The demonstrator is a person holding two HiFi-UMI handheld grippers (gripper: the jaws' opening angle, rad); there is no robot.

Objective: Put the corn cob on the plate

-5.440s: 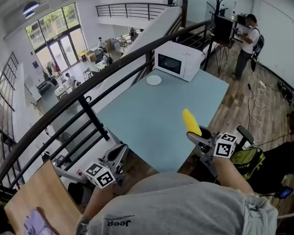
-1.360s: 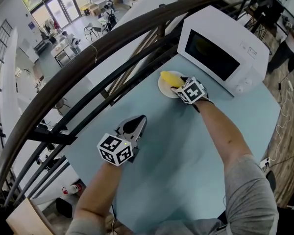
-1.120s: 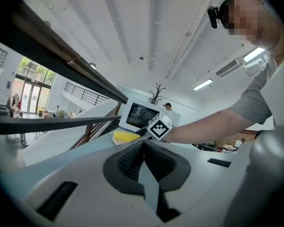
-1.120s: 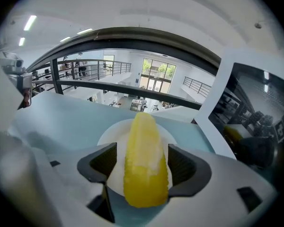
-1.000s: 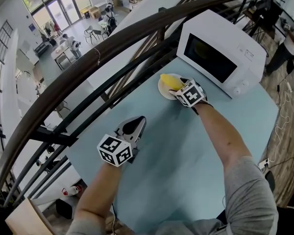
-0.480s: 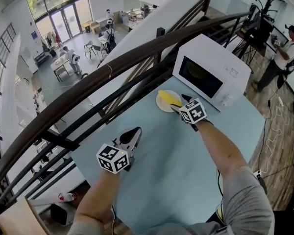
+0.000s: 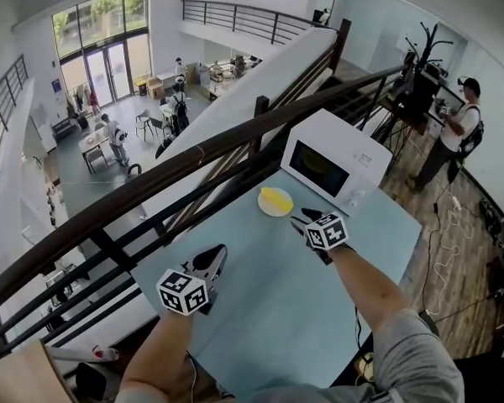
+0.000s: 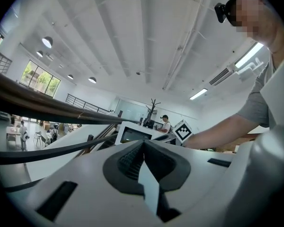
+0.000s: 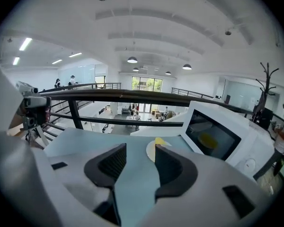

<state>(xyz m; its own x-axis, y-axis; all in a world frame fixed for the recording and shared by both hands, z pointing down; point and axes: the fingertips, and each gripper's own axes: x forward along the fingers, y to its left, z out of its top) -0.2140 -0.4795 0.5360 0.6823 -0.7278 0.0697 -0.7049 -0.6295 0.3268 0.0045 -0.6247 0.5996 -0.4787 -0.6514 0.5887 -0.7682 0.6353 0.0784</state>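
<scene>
Head view: corn cob (image 7: 277, 197) (yellow)

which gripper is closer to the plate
The right gripper, just short of the plate; its empty jaws have just been closing. The left gripper hangs farther back.

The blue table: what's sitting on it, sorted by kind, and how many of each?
microwave: 1
plate: 1
corn cob, lying on the plate: 1
Total: 3
</scene>
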